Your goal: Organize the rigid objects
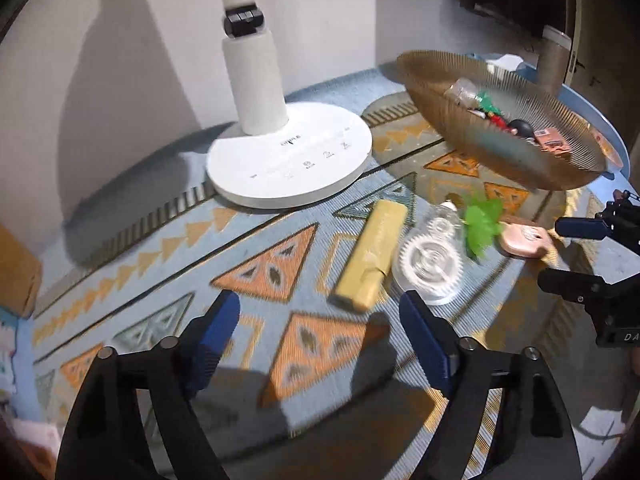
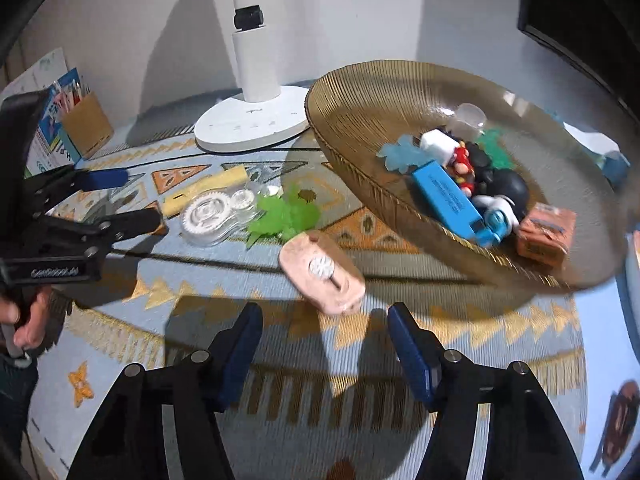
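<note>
A yellow block (image 1: 370,254) (image 2: 206,193), a clear gear toy (image 1: 430,260) (image 2: 212,216), a green leaf piece (image 1: 482,220) (image 2: 284,216) and a pink flat piece (image 1: 526,238) (image 2: 322,272) lie on the patterned mat. An amber ribbed glass bowl (image 1: 436,92) (image 2: 352,128) holds several small toys, among them a blue block (image 2: 448,200) and an orange box (image 2: 546,234). My left gripper (image 1: 320,316) (image 2: 132,200) is open and empty, just short of the yellow block. My right gripper (image 2: 322,328) (image 1: 560,252) is open and empty, just short of the pink piece.
A white lamp base (image 1: 290,160) (image 2: 252,124) with its post stands at the back by the wall. A cardboard holder (image 2: 86,124) with papers stands at the far left. The patterned mat (image 1: 168,280) covers the round blue table (image 2: 604,320).
</note>
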{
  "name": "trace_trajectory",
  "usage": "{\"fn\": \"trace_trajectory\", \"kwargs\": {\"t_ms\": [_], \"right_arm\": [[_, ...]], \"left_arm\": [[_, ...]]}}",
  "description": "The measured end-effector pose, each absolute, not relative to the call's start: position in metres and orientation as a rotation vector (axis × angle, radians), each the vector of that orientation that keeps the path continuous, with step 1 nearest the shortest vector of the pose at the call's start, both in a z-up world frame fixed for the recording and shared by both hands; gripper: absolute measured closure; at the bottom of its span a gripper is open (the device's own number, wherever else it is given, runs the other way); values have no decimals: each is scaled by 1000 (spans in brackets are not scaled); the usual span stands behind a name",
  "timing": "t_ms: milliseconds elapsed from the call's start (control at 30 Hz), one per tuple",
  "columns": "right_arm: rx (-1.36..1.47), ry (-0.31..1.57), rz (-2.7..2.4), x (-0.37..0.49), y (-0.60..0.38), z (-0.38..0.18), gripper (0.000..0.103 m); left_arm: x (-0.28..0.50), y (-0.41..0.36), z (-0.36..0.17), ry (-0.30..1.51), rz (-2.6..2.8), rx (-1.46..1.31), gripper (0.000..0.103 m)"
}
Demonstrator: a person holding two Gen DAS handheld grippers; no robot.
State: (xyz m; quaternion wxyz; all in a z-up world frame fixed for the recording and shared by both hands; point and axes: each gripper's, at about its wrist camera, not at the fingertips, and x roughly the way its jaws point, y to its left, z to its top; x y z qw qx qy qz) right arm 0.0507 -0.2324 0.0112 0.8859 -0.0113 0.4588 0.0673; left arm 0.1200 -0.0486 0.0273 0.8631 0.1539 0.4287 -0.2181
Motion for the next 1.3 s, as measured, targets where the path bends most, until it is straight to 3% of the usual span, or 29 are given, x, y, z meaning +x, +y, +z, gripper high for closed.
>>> {"fn": "trace_trajectory", "kwargs": {"t_ms": [33,233,267,300,367,400,567,933,1167,1200,1267,1300], "right_arm": [[-35,959,135,55,-232,9,39],[-61,939,165,77,-231,4,39],[-62,932,164,79,-229,4,39],[-67,929,160,79,-227,4,44],[-72,916,180,78,-223,6,56],[-80,913,179,77,-221,6,57],[-24,918,205,60,-220,12,63],[22,918,208,-49,-214,17,63],[8,922,212,-80,-203,9,63],[8,927,213,-82,-203,8,62],[12,930,212,-84,-204,8,61],[15,932,213,-85,-205,9,57]], "left_arm": [[126,-52,23,909,-461,340,32],[146,-65,18,922,-524,324,37],[149,-67,18,927,-548,299,48],[150,-69,18,929,-560,284,55],[146,-74,19,917,-566,291,79],[144,-77,19,910,-570,300,80],[119,-72,28,902,-554,254,80],[-4,6,38,943,-432,107,81],[-44,11,22,961,-388,119,79],[-45,11,23,962,-396,117,76],[-41,9,23,981,-399,101,45],[-38,8,23,982,-386,100,36]]}}
